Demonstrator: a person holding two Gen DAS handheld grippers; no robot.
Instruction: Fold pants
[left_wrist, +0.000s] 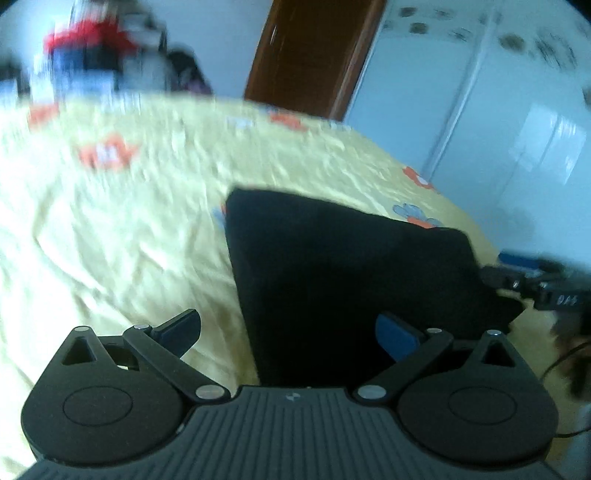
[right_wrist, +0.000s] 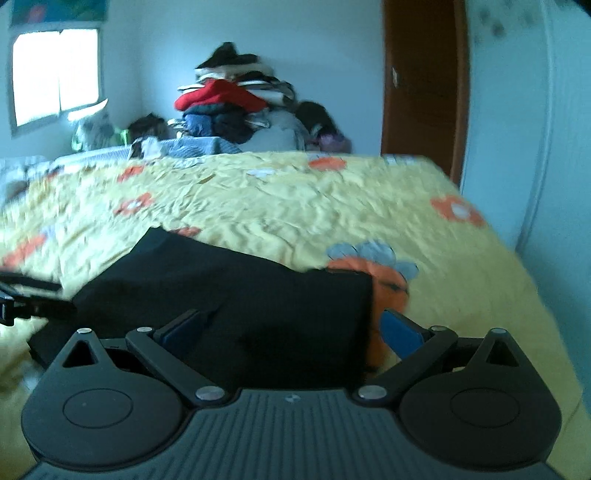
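We hold our left gripper (left_wrist: 288, 334) low over the near edge of a bed, its blue-padded fingers spread wide and gripping nothing; the left finger sits over the crumpled yellow flower-print bedspread (left_wrist: 122, 229), the right finger over the dark, flat-lying folded pants (left_wrist: 332, 273); the pants lie on the bedspread near the bed's right-hand side, a squared corner pointing away from us; at the right edge of this view our right gripper (left_wrist: 524, 282) reaches in beside the cloth, blurred. From the right wrist, our right gripper (right_wrist: 291, 334) is likewise wide open and empty above the pants (right_wrist: 229, 295), whose right edge falls between its fingers; our left gripper (right_wrist: 33, 304) shows at the far left, just beside the cloth. Behind the bed stand a heaped pile of red, blue and dark clothes (right_wrist: 232, 99), a brown wooden door (right_wrist: 421, 81) and a bright window (right_wrist: 55, 74).
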